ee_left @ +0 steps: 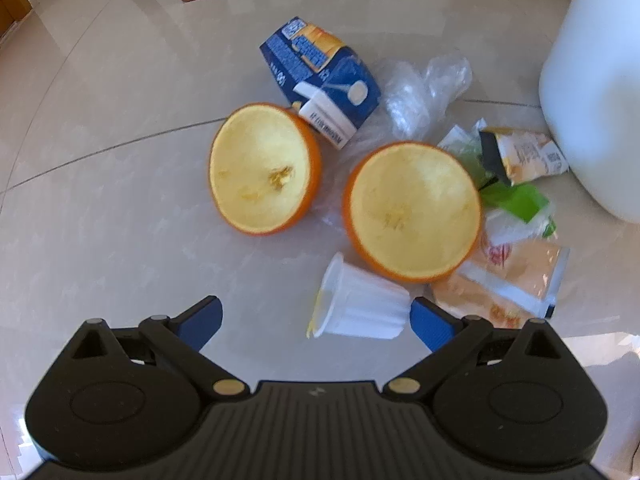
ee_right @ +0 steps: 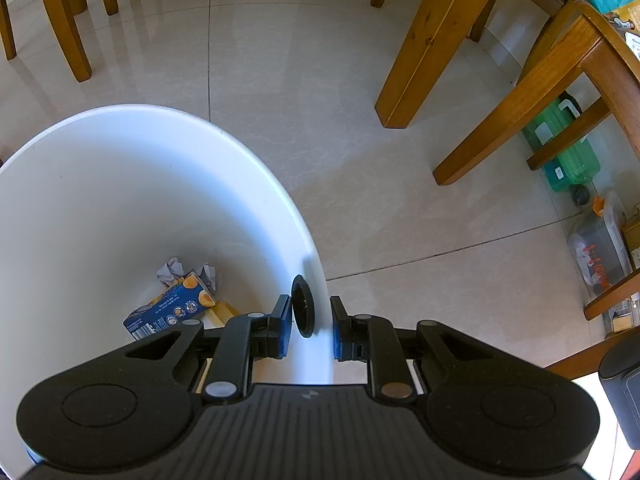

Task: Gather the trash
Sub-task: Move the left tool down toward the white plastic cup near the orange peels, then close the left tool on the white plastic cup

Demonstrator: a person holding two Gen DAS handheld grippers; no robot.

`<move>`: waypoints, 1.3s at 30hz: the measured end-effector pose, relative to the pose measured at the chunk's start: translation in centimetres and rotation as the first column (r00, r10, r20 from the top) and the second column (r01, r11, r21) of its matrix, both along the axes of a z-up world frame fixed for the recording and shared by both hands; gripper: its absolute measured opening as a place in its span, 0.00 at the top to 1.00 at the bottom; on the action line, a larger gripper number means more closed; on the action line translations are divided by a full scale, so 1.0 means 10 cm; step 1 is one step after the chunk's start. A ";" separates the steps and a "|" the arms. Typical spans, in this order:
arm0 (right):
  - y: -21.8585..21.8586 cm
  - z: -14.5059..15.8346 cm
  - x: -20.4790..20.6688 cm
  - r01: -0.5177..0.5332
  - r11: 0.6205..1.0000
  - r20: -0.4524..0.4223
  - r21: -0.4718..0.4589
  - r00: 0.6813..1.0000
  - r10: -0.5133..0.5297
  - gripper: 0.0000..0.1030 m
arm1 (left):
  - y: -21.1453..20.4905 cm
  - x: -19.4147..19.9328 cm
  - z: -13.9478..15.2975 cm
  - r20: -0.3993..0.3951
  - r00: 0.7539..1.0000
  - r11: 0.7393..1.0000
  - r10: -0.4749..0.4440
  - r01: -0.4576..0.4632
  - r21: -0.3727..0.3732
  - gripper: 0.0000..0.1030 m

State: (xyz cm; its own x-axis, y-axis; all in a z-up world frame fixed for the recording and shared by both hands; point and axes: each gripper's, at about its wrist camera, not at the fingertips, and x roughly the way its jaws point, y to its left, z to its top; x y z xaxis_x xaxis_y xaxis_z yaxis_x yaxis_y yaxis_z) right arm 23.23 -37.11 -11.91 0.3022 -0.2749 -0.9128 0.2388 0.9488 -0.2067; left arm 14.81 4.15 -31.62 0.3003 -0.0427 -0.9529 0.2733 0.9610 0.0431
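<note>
Left wrist view: your left gripper [ee_left: 316, 322] hangs over the tiled floor [ee_left: 100, 160] with its jaws spread wide and nothing between the blue pads. A white plastic cup [ee_left: 360, 308] lies on its side just ahead, its base touching or nearly touching the pad at 3 o'clock; you cannot tell which.

Trash on the floor, read from the frame centre:
- hollowed orange half [ee_left: 264, 170], at 10 o'clock, cut face up
- second orange half [ee_left: 414, 208], at 3 o'clock, its lower rim just beside the cup
- blue juice carton [ee_left: 320, 76], at 12 o'clock, crushed, touching the first half
- clear plastic wrap [ee_left: 424, 92], at 1 o'clock, beside the carton
- snack wrappers [ee_left: 516, 216], at 3 to 4 o'clock, a loose heap of white, green and orange pieces

The white bin [ee_left: 592, 92] stands at 2 o'clock, its wall just beside the wrappers.

Right wrist view: your right gripper [ee_right: 310, 320] sits over the bin rim [ee_right: 312, 240], jaws partly apart, one pad inside the bin and one outside. A black ring-shaped piece [ee_right: 302, 308] sits between the pads near the rim; it touches neither pad visibly. Inside the bin, at 8 o'clock, lie another blue carton [ee_right: 172, 308] and crumpled paper [ee_right: 176, 270]. Wooden chair and table legs [ee_right: 432, 44] stand from 10 to 3 o'clock.
</note>
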 end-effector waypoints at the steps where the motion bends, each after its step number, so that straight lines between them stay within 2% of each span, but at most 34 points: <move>1: 0.00 0.00 0.00 0.001 1.000 0.000 0.000 1.000 -0.001 0.78 | 0.03 -0.01 0.00 -0.001 1.000 1.000 0.001 -0.001 0.007 0.03; 10: 0.00 -0.01 0.00 0.002 1.000 -0.001 -0.006 1.000 -0.002 0.78 | 0.54 -0.08 0.01 -0.023 0.995 0.994 0.100 -0.099 0.052 0.03; 12: 0.00 -0.01 0.00 0.004 1.000 0.000 -0.005 1.000 -0.004 0.78 | 0.62 -0.10 0.03 -0.029 0.991 0.991 0.133 -0.132 0.034 0.04; 15: 0.02 -0.02 0.00 0.001 1.000 0.000 -0.011 1.000 -0.001 0.78 | 0.61 -0.12 0.06 -0.045 0.987 0.986 0.157 -0.159 -0.042 0.04; 17: 0.03 -0.02 -0.01 0.001 1.000 0.000 -0.010 1.000 -0.001 0.78 | 0.61 -0.14 0.06 -0.065 0.984 0.981 0.164 -0.170 -0.092 0.08; 19: 0.04 -0.02 -0.01 0.002 1.000 0.001 -0.010 1.000 -0.002 0.78 | 0.58 -0.12 0.06 -0.074 0.980 0.972 0.186 -0.195 -0.132 0.23; 23: 0.04 -0.03 -0.01 -0.001 1.000 0.000 -0.013 1.000 0.001 0.78 | 0.55 -0.06 0.04 -0.069 0.960 0.945 0.270 -0.278 -0.173 0.38; 27: 0.04 -0.03 -0.01 -0.001 1.000 0.000 -0.014 1.000 0.001 0.77 | 0.46 -0.03 0.03 -0.044 0.945 0.926 0.324 -0.326 -0.191 0.47; 29: 0.04 -0.03 -0.01 -0.002 1.000 0.000 -0.016 1.000 0.002 0.77 | 0.46 -0.01 0.04 -0.034 0.946 0.927 0.323 -0.324 -0.188 0.53; 31: 0.04 -0.03 -0.01 -0.004 1.000 0.000 -0.018 1.000 0.004 0.77 | 0.43 0.05 0.06 -0.030 0.949 0.933 0.314 -0.315 -0.177 0.64; 39: 0.05 -0.02 -0.01 -0.005 1.000 0.000 -0.022 1.000 0.005 0.77 | 0.41 -0.08 0.16 -0.015 0.968 0.955 0.251 -0.250 -0.162 0.66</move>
State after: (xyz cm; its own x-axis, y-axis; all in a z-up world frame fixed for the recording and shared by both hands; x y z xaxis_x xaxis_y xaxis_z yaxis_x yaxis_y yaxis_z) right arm 23.09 -36.57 -12.11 0.3034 -0.2931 -0.9067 0.2335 0.9454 -0.2274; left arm 14.01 8.23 -30.00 0.3261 -0.1181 -0.9379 0.0233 0.9929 -0.1169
